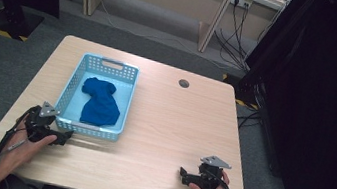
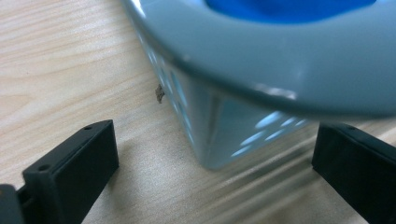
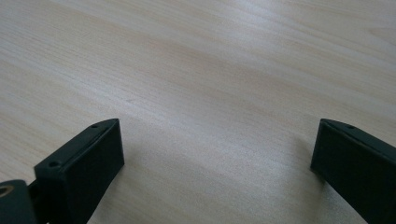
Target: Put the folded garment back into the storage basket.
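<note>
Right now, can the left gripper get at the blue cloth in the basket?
Probably yes. The left gripper is open at the basket near corner, and the cloth lies uncovered inside. Only the basket wall stands between them, so the gripper would have to rise over the rim first.

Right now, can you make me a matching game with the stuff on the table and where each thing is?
Things:
1. blue cloth
2. basket
3. left claw
4. right claw

Places:
A. open over bare wood
B. lying inside the basket
C. open at the basket's near corner
D. on the table's left half

Pairs: 1-B, 2-D, 3-C, 4-A
</note>
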### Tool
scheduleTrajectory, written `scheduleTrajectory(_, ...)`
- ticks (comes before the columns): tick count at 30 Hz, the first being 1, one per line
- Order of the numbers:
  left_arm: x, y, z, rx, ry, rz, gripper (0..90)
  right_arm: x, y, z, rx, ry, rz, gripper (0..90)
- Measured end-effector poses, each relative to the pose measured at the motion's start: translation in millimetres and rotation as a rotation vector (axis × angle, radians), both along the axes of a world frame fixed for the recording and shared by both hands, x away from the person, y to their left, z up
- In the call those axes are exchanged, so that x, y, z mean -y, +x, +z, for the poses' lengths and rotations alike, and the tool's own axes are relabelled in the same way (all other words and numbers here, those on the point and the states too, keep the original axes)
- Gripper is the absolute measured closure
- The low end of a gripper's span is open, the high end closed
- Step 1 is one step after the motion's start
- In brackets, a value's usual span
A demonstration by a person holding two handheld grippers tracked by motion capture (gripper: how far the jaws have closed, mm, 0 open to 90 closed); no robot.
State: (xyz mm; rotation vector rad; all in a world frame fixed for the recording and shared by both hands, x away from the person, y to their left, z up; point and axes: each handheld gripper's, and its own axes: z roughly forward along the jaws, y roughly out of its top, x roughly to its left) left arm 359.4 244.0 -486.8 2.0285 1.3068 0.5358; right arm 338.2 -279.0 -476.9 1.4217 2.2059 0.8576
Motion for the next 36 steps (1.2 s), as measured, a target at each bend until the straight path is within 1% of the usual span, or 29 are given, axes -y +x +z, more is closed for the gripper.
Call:
scheduleTrajectory(17, 0.0, 0.0, 0.0, 0.0, 0.0, 0.0, 0.0, 4.1, -10.3, 0.1, 0.001, 0.004, -0.008, 2.9)
scheduleTrajectory(23, 0.0, 0.0, 0.0, 0.0, 0.0, 0.0, 0.0, 5.7, -14.3, 0.2, -0.002, 0.012, -0.016, 2.9)
scheduleTrajectory(28, 0.0, 0.0, 0.0, 0.0, 0.0, 0.0, 0.0, 9.2, -18.5, -0.1, 0.005, 0.006, -0.02, 3.0)
scheduleTrajectory(30, 0.0, 0.0, 0.0, 0.0, 0.0, 0.0, 0.0, 10.3, -20.1, 0.1, 0.002, 0.009, -0.025, 3.0)
scheduleTrajectory(36, 0.0, 0.0, 0.0, 0.0, 0.0, 0.0, 0.0, 12.5, -23.0, 0.0, 0.003, -0.002, -0.028, 3.0)
